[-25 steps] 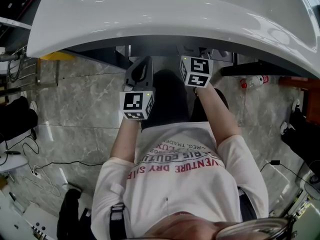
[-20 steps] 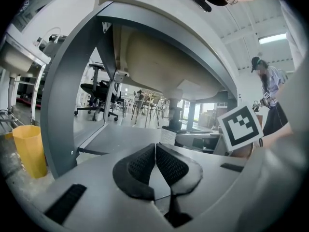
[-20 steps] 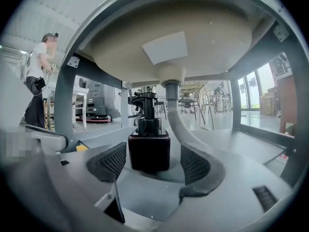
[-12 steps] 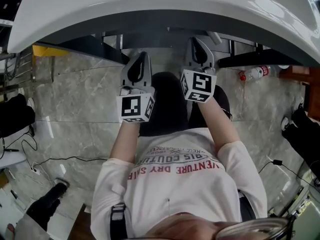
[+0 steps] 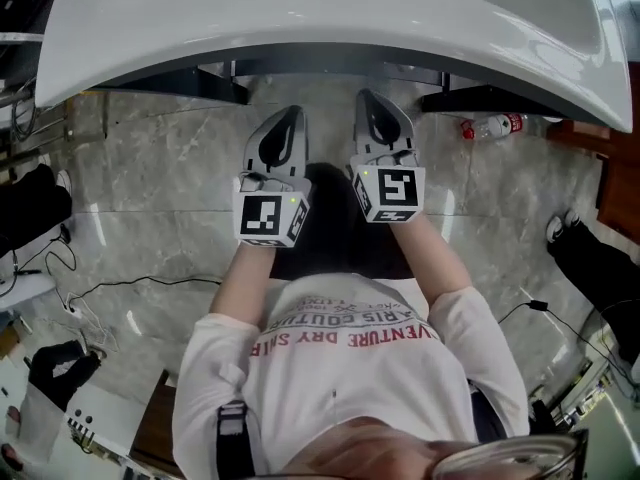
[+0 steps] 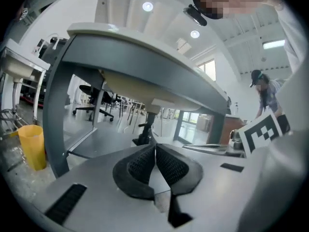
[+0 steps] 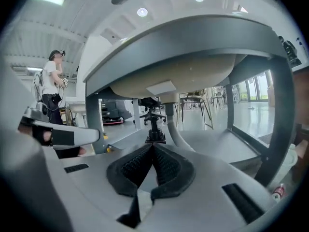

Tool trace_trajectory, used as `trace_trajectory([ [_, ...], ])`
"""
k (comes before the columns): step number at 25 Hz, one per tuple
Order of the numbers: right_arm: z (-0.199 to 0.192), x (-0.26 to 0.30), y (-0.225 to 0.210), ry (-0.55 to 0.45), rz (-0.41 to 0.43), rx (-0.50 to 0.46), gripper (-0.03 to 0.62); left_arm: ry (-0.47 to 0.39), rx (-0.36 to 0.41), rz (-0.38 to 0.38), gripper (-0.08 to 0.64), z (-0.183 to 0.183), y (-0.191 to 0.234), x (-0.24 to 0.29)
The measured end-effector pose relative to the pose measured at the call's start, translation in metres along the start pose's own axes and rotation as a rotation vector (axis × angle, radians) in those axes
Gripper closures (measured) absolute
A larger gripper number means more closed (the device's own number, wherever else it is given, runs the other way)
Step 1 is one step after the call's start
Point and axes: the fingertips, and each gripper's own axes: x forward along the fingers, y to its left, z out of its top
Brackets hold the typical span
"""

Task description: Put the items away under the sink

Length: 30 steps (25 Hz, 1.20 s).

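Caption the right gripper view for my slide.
Right hand-held gripper, jaws just closed on nothing, aimed under the sink toward its pipe.

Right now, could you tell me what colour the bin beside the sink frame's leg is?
Yellow; the bin shows best in the left gripper view.

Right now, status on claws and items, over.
Left claw shut, empty. Right claw just closed, empty. Both out front of sink, no item held. Bottle on floor, right side; nothing blocking.
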Motion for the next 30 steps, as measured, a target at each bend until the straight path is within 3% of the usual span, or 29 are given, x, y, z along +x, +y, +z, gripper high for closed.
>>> trace_trajectory([
  [6, 0.070, -0.065, -0.004, 0.053, 0.004, 0.077, 0.568, 0.098, -0.026, -0.079, 0.532, 0.061, -0.073, -0.034],
  [12, 0.183, -0.138, -0.004, 0.076, -0.020, 0.066, 0.568, 0.105, -0.033, -0.088, 0.533, 0.174, -0.128, -0.076],
  [23, 0.382, -0.240, 0.022, -0.021, 0.009, 0.033, 0.568, -0.022, 0.030, -0.042, 0.532, 0.378, -0.192, -0.163],
  [30, 0.461, -0.270, 0.038, -0.153, 0.007, 0.020, 0.568, -0.132, 0.121, -0.039, 0.532, 0.456, -0.211, -0.196],
])
